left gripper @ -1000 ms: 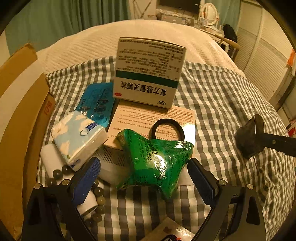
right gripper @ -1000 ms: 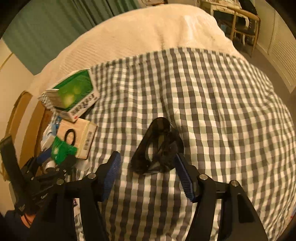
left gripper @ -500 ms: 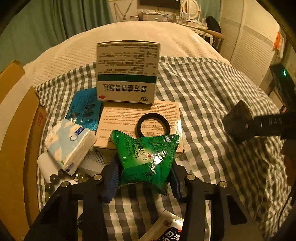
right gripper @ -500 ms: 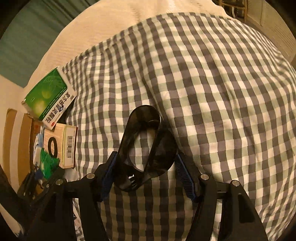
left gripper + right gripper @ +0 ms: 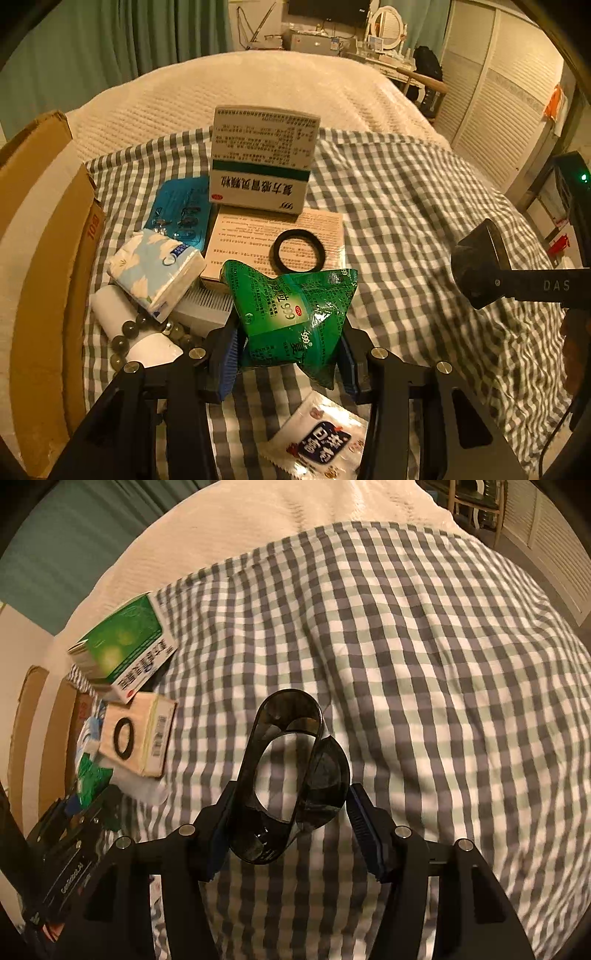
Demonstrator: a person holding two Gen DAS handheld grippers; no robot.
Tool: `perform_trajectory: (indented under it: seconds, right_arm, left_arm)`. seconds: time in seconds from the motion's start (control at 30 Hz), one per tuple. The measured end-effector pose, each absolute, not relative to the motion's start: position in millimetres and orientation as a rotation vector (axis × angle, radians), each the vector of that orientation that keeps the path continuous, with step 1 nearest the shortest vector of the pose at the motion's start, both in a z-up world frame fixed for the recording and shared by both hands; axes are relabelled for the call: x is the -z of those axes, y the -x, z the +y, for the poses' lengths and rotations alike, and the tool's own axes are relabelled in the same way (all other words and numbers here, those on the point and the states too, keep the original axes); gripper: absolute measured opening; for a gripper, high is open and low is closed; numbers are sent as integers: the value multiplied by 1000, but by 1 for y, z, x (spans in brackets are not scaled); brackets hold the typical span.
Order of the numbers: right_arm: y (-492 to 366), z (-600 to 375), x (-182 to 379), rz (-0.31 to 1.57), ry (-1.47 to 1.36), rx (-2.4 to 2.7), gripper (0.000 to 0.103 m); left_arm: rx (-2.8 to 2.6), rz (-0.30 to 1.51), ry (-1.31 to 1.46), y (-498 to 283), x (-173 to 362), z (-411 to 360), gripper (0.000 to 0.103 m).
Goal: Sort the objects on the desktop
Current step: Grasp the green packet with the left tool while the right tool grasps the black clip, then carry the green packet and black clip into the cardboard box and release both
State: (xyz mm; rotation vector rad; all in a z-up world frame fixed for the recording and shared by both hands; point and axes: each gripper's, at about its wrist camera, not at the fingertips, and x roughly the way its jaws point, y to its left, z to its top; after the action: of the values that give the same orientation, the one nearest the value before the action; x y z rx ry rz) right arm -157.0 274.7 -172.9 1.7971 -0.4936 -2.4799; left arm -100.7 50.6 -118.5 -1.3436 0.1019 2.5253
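Now left tongs (image 5: 288, 360) clamped on crinkled green sachet (image 5: 291, 314), right tongs (image 5: 291, 843) seemingly gripping folded dark sunglasses (image 5: 291, 775).

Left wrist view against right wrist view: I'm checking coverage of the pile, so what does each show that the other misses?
Only the left wrist view shows the tissue pack, the bead bracelet, the blue blister pack and the snack sachet.

Only the right wrist view shows the dark sunglasses as a whole, between the pads of the right claw.

Both show the green sachet clamped in the left claw, the medicine box, the black ring on the beige box, and the checked cloth.
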Motion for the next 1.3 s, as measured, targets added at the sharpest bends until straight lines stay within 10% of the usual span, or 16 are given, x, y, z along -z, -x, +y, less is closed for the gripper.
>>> perform_trajectory:
  seconds: [1.3]
  right_arm:
    - [50,86,-37,-106,-1329,2499,57]
  left_arm:
    - [-2782,-239,1155,19,-11,-106,46]
